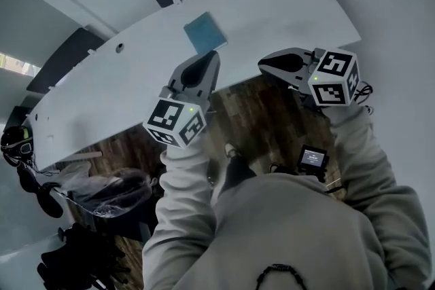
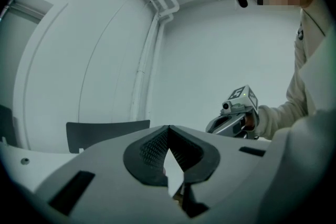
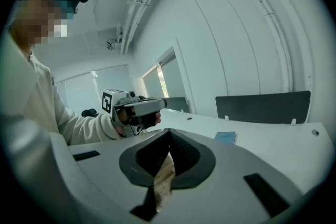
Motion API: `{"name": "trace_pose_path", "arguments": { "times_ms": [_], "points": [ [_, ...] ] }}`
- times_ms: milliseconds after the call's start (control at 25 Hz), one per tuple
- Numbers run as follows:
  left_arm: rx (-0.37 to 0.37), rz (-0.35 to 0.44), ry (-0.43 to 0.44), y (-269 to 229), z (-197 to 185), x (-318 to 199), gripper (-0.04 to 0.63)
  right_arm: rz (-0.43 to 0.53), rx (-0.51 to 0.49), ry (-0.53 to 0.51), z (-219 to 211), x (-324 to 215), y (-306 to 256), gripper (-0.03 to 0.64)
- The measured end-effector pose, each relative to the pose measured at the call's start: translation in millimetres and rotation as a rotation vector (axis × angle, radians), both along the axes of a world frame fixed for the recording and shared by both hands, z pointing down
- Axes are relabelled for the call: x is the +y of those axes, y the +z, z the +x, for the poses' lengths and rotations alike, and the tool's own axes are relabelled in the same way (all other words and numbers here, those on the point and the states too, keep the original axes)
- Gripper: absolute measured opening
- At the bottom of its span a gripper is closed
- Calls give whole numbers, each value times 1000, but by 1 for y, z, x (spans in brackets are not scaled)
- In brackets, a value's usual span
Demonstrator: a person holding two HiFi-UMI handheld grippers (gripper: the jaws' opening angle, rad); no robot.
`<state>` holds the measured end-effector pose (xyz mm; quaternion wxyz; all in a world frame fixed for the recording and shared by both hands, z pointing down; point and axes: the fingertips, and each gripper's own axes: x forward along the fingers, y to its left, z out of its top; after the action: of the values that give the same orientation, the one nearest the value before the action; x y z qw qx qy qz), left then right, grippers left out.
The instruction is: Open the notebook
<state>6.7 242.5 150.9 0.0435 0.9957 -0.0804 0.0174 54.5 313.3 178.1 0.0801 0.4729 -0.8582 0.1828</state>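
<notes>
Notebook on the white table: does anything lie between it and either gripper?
Nothing visible does. The blue notebook lies flat and alone on the table. Only bare tabletop lies between it and the left gripper and the right gripper, both shut and empty.

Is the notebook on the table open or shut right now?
Shut. The blue notebook lies flat on the white table with only its cover showing, no pages spread.

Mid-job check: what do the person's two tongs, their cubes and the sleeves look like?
Left tongs and right tongs are light grey shells with black ribbed pads. The left cube and right cube are white with black square markers and a green light. Left sleeve and right sleeve are pale grey.
</notes>
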Motion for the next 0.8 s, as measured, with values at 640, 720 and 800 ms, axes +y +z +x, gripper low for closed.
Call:
{"name": "trace_pose_path", "arguments": {
  "times_ms": [640,720,800],
  "points": [
    [13,-54,98,1,-18,-127,2,-33,-10,140,-12,-116,-23,21],
    [1,-49,138,0,-16,-123,2,-27,-12,129,-12,-122,-25,21],
    [-12,-37,143,0,-13,-127,2,-19,-19,108,-11,-131,-25,21]
  ]
}}
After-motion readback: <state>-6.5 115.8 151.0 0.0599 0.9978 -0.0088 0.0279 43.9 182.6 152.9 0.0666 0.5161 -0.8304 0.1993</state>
